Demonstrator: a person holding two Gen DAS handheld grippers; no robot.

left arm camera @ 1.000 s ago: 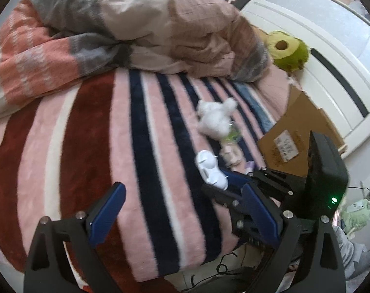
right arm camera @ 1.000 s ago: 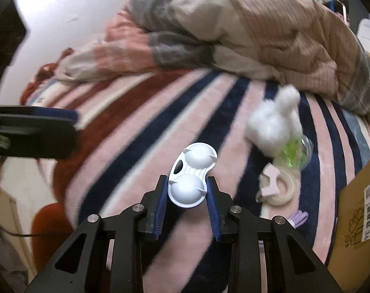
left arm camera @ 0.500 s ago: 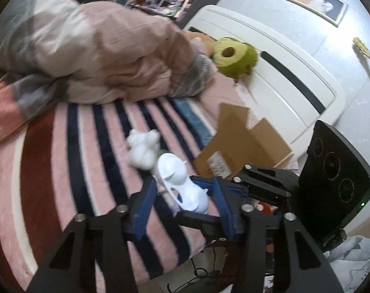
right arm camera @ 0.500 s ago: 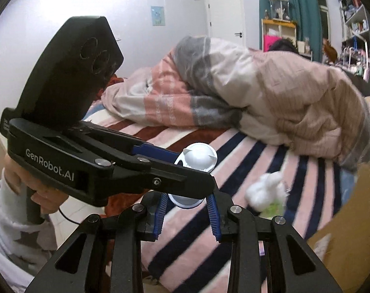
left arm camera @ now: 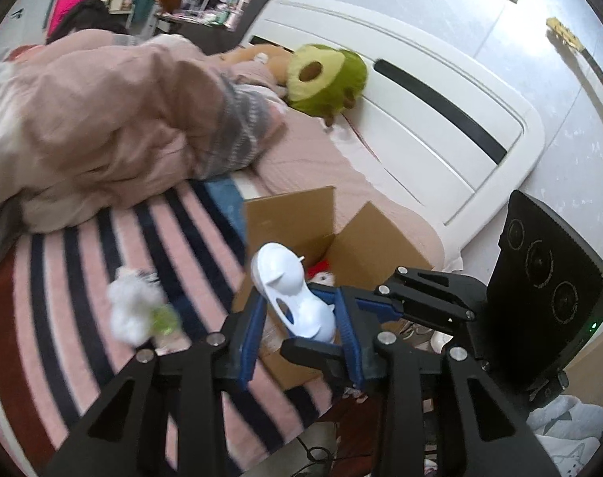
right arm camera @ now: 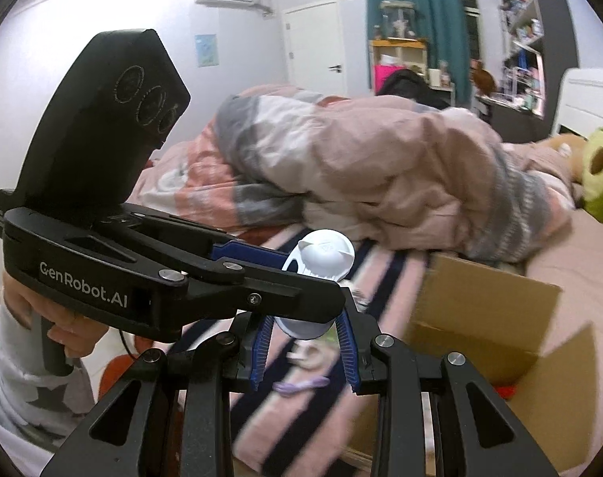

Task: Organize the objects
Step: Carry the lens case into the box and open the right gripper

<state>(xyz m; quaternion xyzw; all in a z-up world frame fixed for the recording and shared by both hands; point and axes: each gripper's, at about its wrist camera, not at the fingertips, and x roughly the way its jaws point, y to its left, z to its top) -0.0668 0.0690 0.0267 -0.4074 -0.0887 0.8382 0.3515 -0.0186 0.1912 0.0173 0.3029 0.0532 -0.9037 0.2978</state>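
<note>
A white plastic two-lobed case [left arm camera: 291, 294] is held in the air over the bed's edge, next to an open cardboard box [left arm camera: 341, 238]. Both grippers close on it from crossing directions. My left gripper [left arm camera: 297, 330] has its blue pads against the case's lower lobe. My right gripper [right arm camera: 305, 342] also grips the lower lobe of the case [right arm camera: 321, 254], and the left gripper's body crosses in front of it. The cardboard box [right arm camera: 480, 318] lies to the right. A white fluffy toy [left arm camera: 132, 310] lies on the striped blanket.
A person lies under a pink and grey quilt [left arm camera: 102, 119] across the bed. A green avocado plush [left arm camera: 325, 75] sits by the white headboard [left arm camera: 440, 119]. A tape roll [right arm camera: 305, 357] and a purple item [right arm camera: 297, 385] lie on the blanket below the grippers.
The right gripper lifted the case off the blanket and carried it toward the box. The left gripper came in and closed on the same case.
</note>
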